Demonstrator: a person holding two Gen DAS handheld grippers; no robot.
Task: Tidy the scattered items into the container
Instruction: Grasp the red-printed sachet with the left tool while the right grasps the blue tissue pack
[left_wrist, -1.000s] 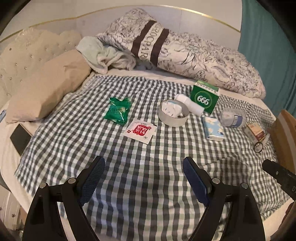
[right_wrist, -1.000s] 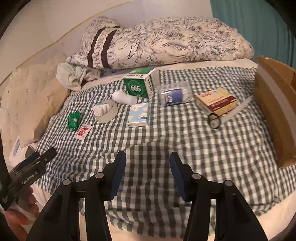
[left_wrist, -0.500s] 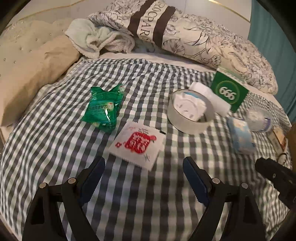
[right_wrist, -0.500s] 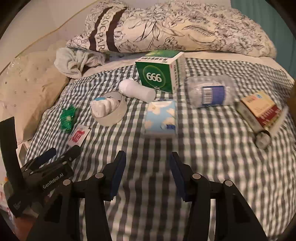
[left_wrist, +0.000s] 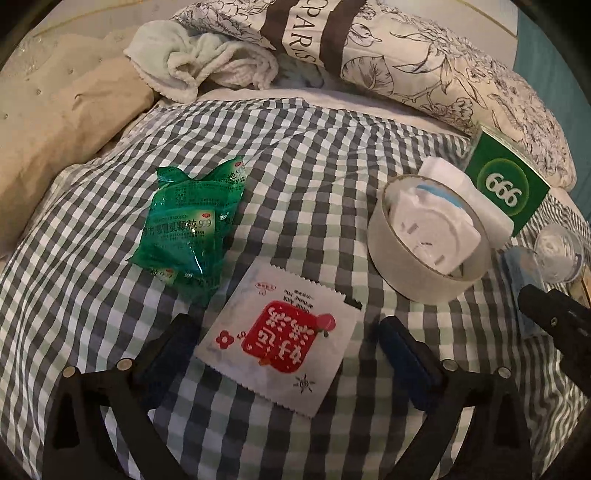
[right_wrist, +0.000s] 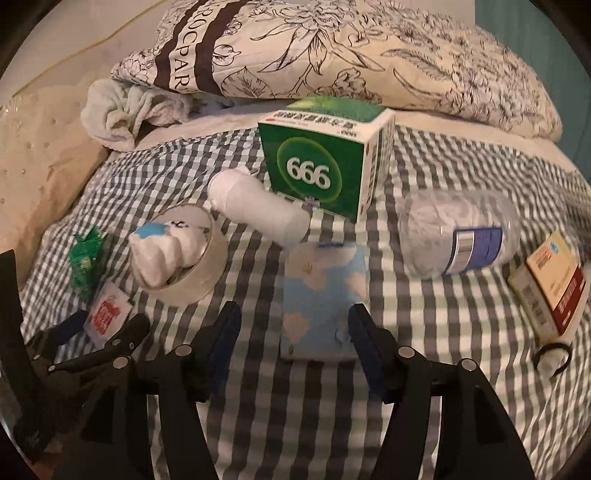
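Left wrist view: my left claw (left_wrist: 286, 345) is spread around the flat sachet (left_wrist: 277, 341) on the bed; I should press low, then pinch its edges.

A home bedroom: ahead of the tool lies a bed (left_wrist: 332, 147) under a checked cover, with a floral pillow (right_wrist: 369, 55), a crumpled towel (left_wrist: 199, 62) and probably a padded headboard (right_wrist: 33, 147).

Dim, warm indoor light; strong fisheye bending and dark vignette at edges.
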